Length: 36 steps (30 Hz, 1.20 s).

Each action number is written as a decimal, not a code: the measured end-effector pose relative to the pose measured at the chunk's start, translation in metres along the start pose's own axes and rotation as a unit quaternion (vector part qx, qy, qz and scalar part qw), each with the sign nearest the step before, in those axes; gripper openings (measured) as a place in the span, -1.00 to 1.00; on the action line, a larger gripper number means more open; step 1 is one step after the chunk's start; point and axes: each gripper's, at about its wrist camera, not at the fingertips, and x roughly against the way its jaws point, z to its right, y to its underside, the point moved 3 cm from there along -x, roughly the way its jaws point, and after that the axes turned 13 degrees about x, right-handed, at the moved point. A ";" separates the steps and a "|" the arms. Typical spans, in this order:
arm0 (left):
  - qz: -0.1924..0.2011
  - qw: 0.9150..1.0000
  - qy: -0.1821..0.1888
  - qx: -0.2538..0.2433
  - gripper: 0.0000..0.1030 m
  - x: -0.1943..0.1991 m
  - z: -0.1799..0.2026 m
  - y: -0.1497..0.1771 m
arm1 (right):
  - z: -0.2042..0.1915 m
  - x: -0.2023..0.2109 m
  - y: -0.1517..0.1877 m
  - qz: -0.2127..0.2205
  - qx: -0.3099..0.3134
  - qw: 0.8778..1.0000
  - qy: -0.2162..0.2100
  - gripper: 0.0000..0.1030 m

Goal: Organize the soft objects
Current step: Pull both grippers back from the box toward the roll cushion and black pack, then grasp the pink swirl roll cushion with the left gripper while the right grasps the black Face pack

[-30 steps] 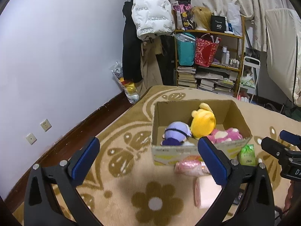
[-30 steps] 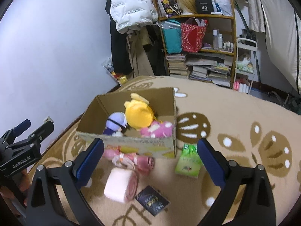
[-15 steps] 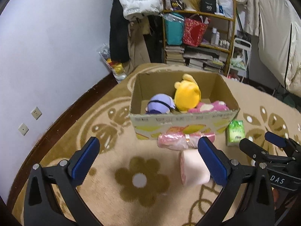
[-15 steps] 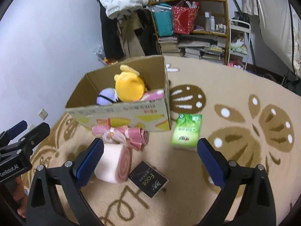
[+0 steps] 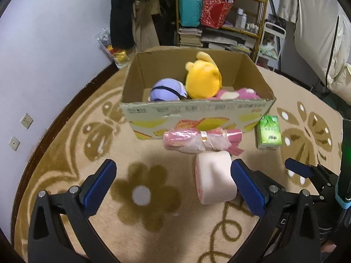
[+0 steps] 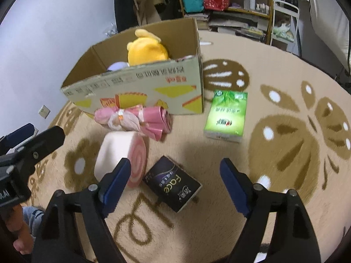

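From my left gripper (image 5: 173, 180), jaws spread and empty, the pink roll (image 5: 215, 177) lies on the rug against my right finger, the box (image 5: 197, 118) (toys inside) beyond it, while my right gripper (image 6: 175, 180), likewise released, hovers over the black pack (image 6: 173, 184), roll (image 6: 121, 153) just left.

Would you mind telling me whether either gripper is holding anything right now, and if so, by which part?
Nothing is held. The left gripper and the right gripper are both open above the rug, with the pink rolled sponge cake plush lying free.
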 end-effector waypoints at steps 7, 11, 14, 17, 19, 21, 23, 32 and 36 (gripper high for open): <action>-0.037 0.999 0.002 -0.014 0.99 -0.016 0.010 0.010 | 0.004 -0.017 0.010 -0.036 -0.012 0.999 0.004 0.70; -0.052 0.998 -0.008 -0.026 0.99 -0.026 0.014 0.016 | 0.002 -0.025 0.014 -0.052 -0.007 0.999 0.000 0.70; -0.064 0.998 -0.005 -0.027 0.99 -0.032 0.016 0.018 | 0.000 -0.030 0.016 -0.063 -0.002 0.998 -0.001 0.70; -0.075 0.997 0.004 -0.024 0.99 -0.039 0.019 0.019 | -0.003 -0.036 0.018 -0.072 0.000 0.997 -0.006 0.70; -0.080 0.996 0.008 -0.026 0.99 -0.042 0.022 0.020 | -0.005 -0.041 0.020 -0.078 0.001 0.997 -0.010 0.70; -0.083 0.996 0.011 -0.030 0.99 -0.045 0.024 0.023 | -0.008 -0.045 0.021 -0.086 0.003 0.996 -0.014 0.70; -0.086 0.996 0.007 -0.034 0.99 -0.049 0.026 0.026 | -0.010 -0.050 0.023 -0.095 0.005 0.995 -0.018 0.63; -0.113 0.993 0.009 -0.032 0.99 -0.068 0.029 0.033 | -0.017 -0.057 0.023 -0.104 0.014 0.994 -0.013 0.43; -0.121 0.992 0.010 -0.027 0.99 -0.074 0.029 0.033 | -0.017 -0.059 0.023 -0.108 0.019 0.994 -0.010 0.43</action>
